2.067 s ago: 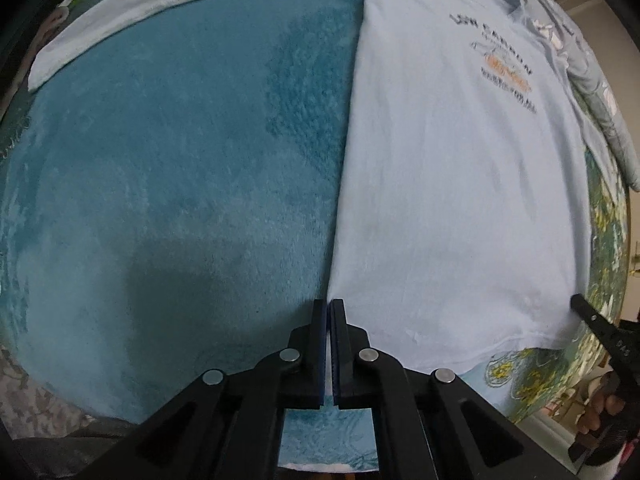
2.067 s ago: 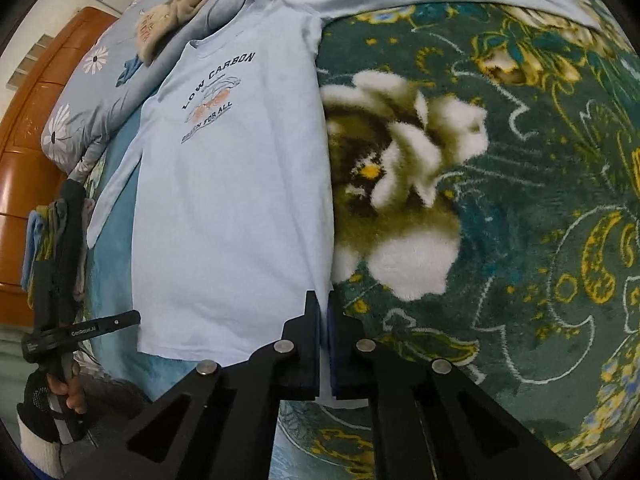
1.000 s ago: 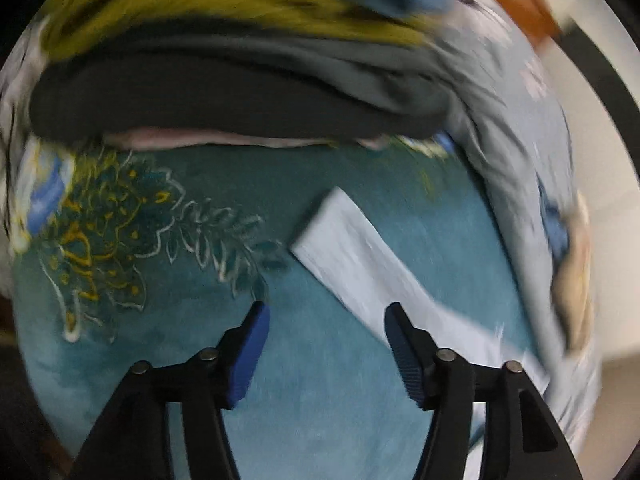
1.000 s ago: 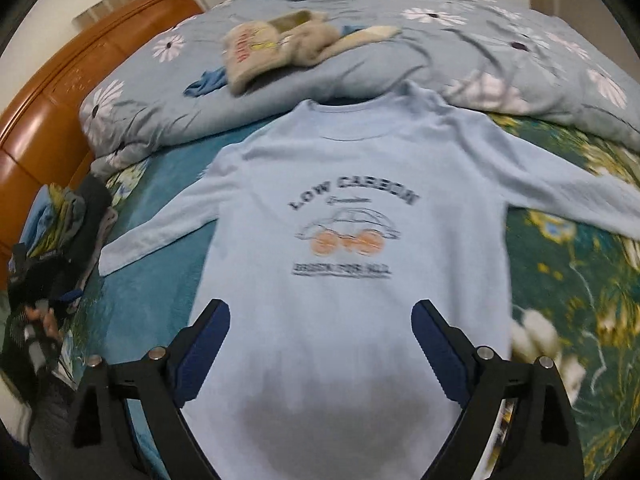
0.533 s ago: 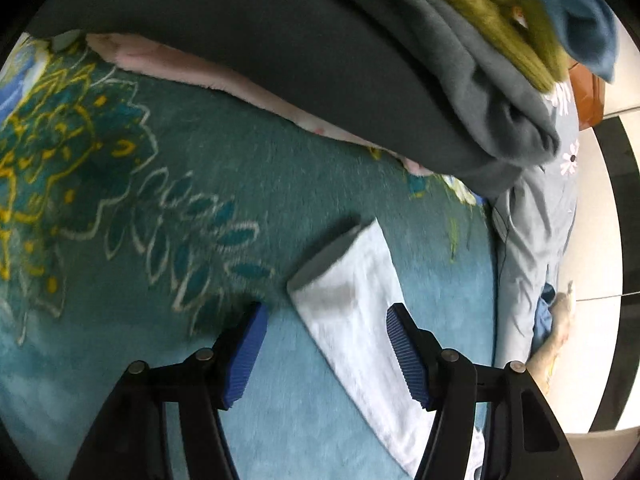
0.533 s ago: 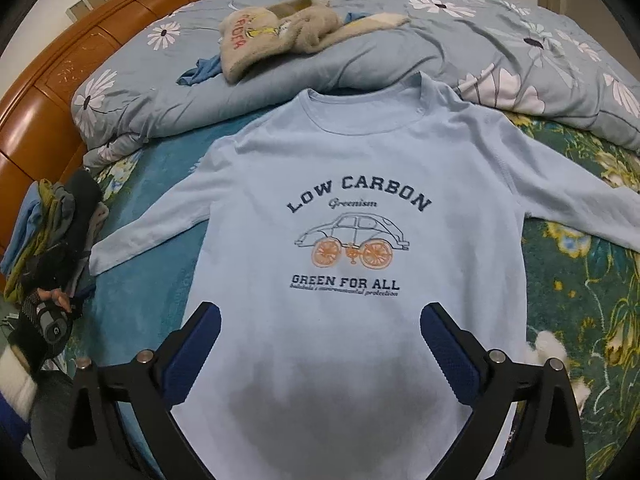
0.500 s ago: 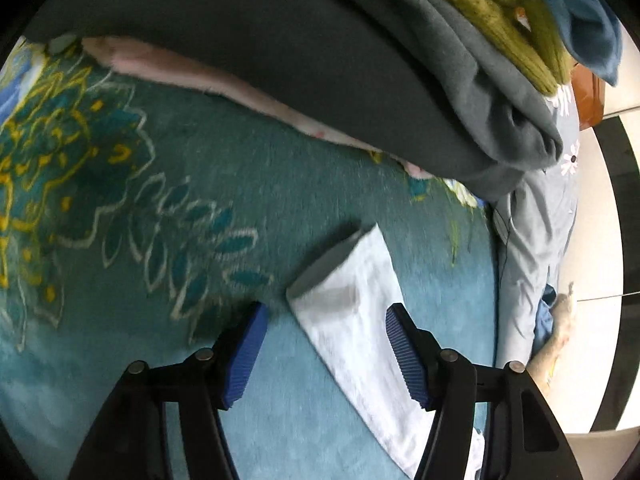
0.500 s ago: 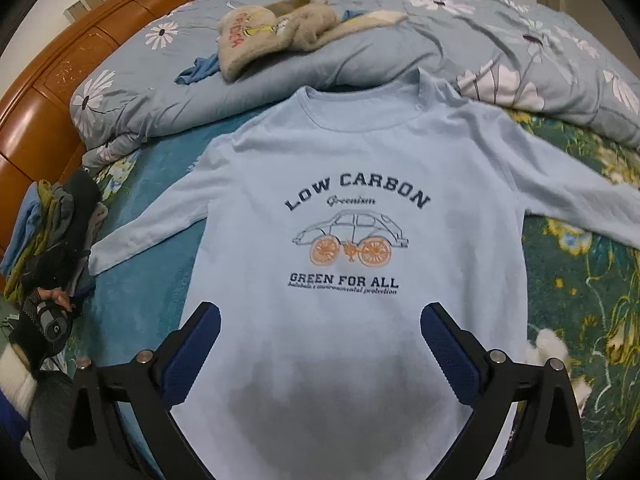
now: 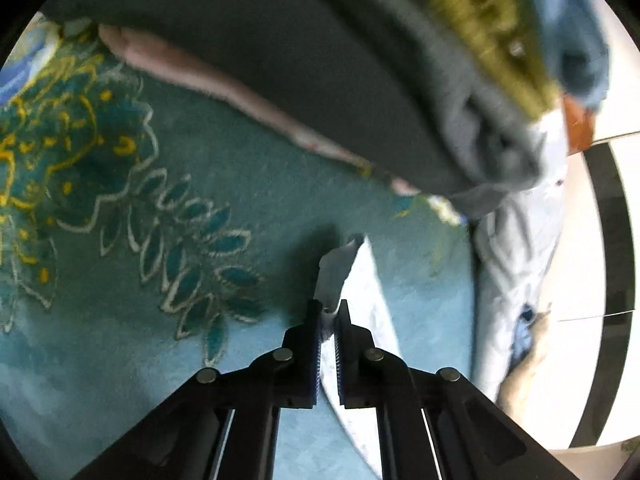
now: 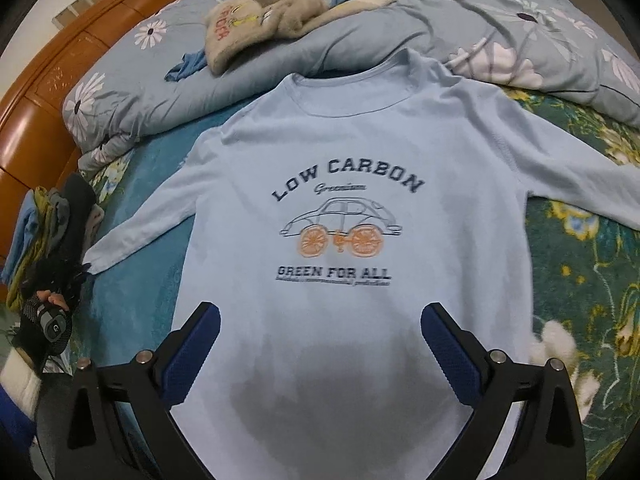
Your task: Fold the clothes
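Observation:
A light blue long-sleeved shirt [image 10: 344,152] printed "LOW CARBON" lies flat, front up, on the bed. Its left sleeve [image 10: 136,228] runs out to the left over the teal blanket. In the left wrist view my left gripper [image 9: 327,312] is shut on that sleeve's cuff [image 9: 336,268], which puckers up between the blue pads. The rest of the sleeve [image 9: 368,320] trails to the lower right. My right gripper [image 10: 320,316] hangs open above the shirt's lower front, nothing between its fingers. A person's hand [image 10: 54,299] shows at the left edge by the cuff.
A pile of folded clothes [image 9: 320,60] sits just beyond the cuff, also seen as the pile [image 10: 48,220] at the bed's left edge. A flowered grey-blue quilt [image 10: 480,20] with a beige garment [image 10: 256,12] lies behind the collar. A wooden headboard [image 10: 48,92] stands far left.
My left gripper's jaws have closed on the sleeve cuff, which now stands pinched up. The right gripper has drawn slightly nearer the shirt and stays wide.

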Demonstrator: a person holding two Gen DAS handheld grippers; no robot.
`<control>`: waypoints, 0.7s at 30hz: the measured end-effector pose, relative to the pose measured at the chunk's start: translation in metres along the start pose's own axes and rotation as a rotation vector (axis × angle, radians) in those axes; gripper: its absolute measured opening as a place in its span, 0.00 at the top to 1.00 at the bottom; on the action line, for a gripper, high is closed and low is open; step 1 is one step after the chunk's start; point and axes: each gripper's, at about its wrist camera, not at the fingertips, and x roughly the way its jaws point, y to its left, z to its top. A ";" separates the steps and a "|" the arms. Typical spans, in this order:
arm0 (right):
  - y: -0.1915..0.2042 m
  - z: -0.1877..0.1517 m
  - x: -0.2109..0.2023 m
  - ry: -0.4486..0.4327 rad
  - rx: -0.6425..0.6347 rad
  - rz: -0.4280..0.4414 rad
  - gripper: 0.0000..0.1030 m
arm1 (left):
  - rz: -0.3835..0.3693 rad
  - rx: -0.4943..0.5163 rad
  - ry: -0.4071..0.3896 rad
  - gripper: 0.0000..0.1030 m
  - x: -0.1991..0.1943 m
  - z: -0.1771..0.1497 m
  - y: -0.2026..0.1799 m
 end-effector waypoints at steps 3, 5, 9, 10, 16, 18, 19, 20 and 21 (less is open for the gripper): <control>-0.013 -0.004 -0.009 -0.014 0.030 -0.001 0.02 | -0.071 0.089 -0.034 0.94 -0.018 -0.009 -0.025; -0.024 -0.008 -0.015 -0.021 0.054 -0.003 0.02 | -0.139 0.174 -0.038 0.94 -0.029 -0.019 -0.050; -0.043 -0.018 -0.026 -0.027 0.099 -0.005 0.02 | -0.280 0.395 -0.032 0.94 -0.057 -0.057 -0.114; -0.047 -0.020 -0.028 -0.028 0.109 -0.005 0.02 | -0.314 0.451 -0.026 0.94 -0.063 -0.069 -0.131; -0.064 -0.023 -0.045 -0.059 0.141 -0.006 0.02 | -0.463 0.755 0.091 0.94 -0.076 -0.162 -0.221; -0.069 -0.022 -0.050 -0.069 0.155 -0.005 0.02 | -0.482 0.840 0.146 0.94 -0.074 -0.196 -0.246; -0.071 -0.021 -0.051 -0.071 0.162 -0.005 0.02 | -0.480 0.870 0.181 0.94 -0.067 -0.211 -0.254; -0.074 -0.020 -0.052 -0.073 0.170 -0.006 0.02 | -0.475 0.897 0.218 0.94 -0.059 -0.225 -0.263; -0.076 -0.019 -0.054 -0.074 0.178 -0.006 0.02 | -0.460 0.930 0.253 0.94 -0.059 -0.248 -0.266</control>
